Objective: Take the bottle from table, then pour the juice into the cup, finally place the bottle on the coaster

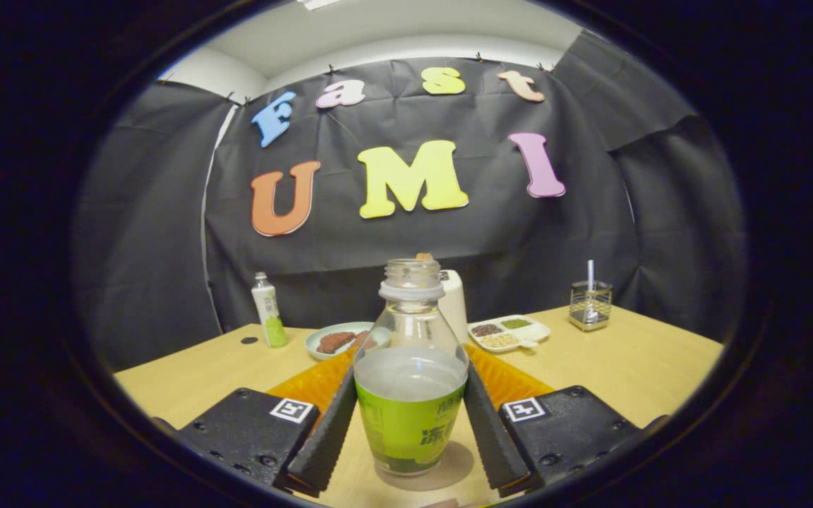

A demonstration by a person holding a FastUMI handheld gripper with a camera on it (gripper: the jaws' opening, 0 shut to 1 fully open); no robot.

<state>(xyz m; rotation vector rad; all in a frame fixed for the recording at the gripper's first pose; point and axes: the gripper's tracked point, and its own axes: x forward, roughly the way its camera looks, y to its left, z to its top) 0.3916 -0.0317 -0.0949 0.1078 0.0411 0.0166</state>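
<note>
An uncapped clear bottle [410, 367] with a green label stands upright, about half full of pale liquid. It rests on a round tan coaster [457, 460] on the wooden table [632, 367]. My gripper [410, 381] holds it. The black ribbed fingers [325, 430] press against both sides of its lower body, so the gripper is shut on the bottle. A white cup [455, 303] stands just beyond the bottle, mostly hidden by it.
An orange ribbed mat [512, 377] lies beyond the fingers on both sides of the bottle. Farther back sit a plate with brown food [336, 340], a white divided dish [509, 331], a small capped bottle [269, 310] and a wire holder [590, 303].
</note>
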